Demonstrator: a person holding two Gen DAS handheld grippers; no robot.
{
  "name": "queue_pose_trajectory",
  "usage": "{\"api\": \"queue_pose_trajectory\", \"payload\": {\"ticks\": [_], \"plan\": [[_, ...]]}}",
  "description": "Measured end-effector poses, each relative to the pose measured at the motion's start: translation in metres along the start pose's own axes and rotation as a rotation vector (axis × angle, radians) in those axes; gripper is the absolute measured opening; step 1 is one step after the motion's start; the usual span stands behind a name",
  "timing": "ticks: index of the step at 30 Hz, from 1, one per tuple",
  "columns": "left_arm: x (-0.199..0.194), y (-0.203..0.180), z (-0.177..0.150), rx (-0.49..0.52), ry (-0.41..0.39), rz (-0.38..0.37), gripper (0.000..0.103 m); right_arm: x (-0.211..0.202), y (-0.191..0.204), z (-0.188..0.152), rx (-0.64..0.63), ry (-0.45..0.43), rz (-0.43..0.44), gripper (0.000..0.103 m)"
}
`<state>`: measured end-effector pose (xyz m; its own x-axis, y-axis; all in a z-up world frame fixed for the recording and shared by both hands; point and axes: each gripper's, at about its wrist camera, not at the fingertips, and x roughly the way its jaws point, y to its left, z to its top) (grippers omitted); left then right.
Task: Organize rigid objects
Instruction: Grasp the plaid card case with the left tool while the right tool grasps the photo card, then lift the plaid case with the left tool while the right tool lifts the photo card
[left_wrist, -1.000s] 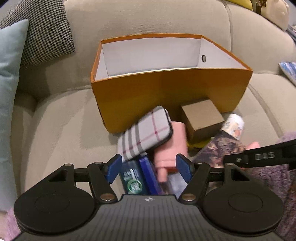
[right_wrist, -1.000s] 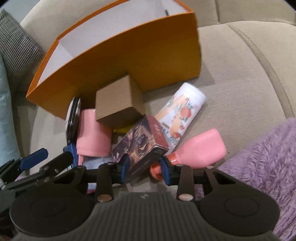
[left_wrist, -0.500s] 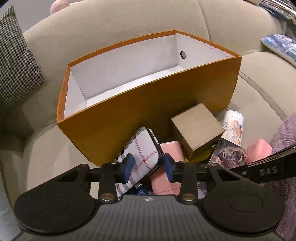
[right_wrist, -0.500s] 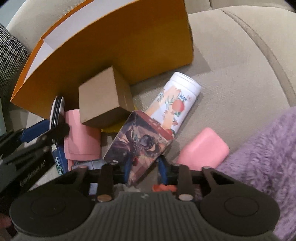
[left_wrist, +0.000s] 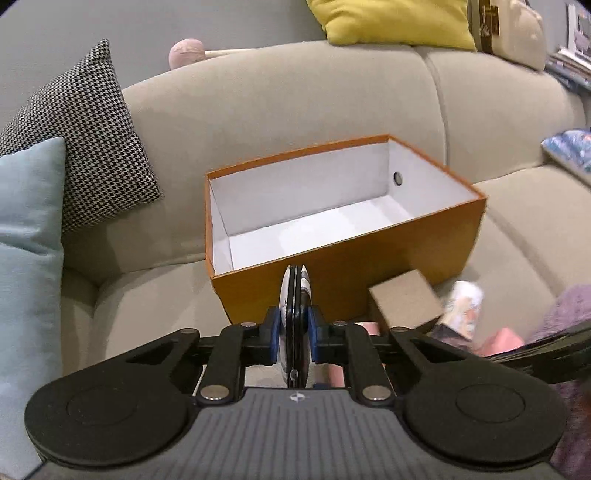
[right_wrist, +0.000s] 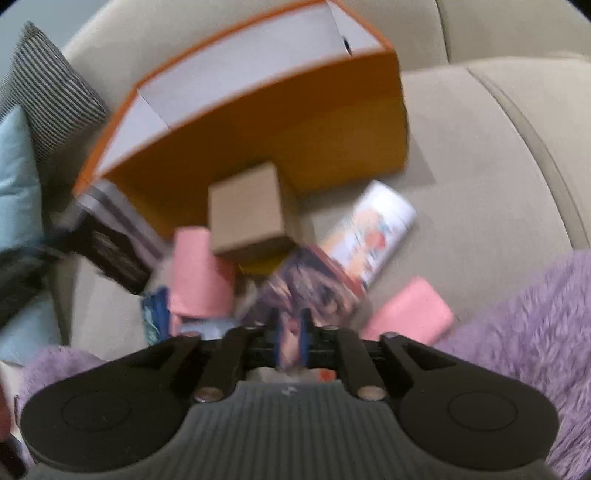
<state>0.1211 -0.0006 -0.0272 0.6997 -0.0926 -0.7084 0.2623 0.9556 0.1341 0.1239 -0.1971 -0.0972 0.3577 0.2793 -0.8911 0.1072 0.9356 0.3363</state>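
My left gripper (left_wrist: 292, 328) is shut on the plaid case (left_wrist: 293, 295), held edge-on and lifted in front of the open orange box (left_wrist: 347, 266), whose white inside is bare. My right gripper (right_wrist: 290, 334) is shut on the dark printed box (right_wrist: 314, 288), lifted a little over the pile. On the sofa seat lie a brown cardboard cube (right_wrist: 245, 218), a white floral can (right_wrist: 376, 229), a pink bottle (right_wrist: 406, 314) and a pink cup (right_wrist: 199, 269). The right wrist view is blurred.
The orange box stands on a beige sofa (left_wrist: 155, 295). A houndstooth pillow (left_wrist: 81, 133) and a light blue pillow (left_wrist: 26, 251) are at the left. A purple fuzzy blanket (right_wrist: 535, 332) lies at the right. A yellow cushion (left_wrist: 391, 22) sits on the sofa back.
My left gripper closed on the plaid case and lifted it up in front of the orange box. My right gripper closed on the dark printed box and raised it.
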Motion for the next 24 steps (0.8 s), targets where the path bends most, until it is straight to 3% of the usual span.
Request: {"api": "queue_pose_trajectory", "payload": {"ticks": [1,5,14,19,24], "plan": [[-0.005,0.000,0.001,-0.014,0.012,-0.019,0.017,0.002,-0.003,-0.001,0.005,0.003,-0.010,0.040],[-0.014,0.002,-0.002,-0.104,0.097,-0.126,0.017,0.006,-0.006,-0.003,0.006,0.009,-0.014,0.040],[-0.015,0.014,-0.004,-0.210,0.233,-0.219,0.017,0.024,-0.001,0.000,-0.021,0.032,-0.020,0.040],[-0.005,0.017,-0.003,-0.217,0.204,-0.190,0.017,0.039,-0.002,0.007,-0.020,0.062,-0.025,0.041],[0.016,0.015,-0.001,-0.202,0.189,-0.145,0.020,0.055,-0.002,0.012,0.000,0.093,0.002,0.051]]}}
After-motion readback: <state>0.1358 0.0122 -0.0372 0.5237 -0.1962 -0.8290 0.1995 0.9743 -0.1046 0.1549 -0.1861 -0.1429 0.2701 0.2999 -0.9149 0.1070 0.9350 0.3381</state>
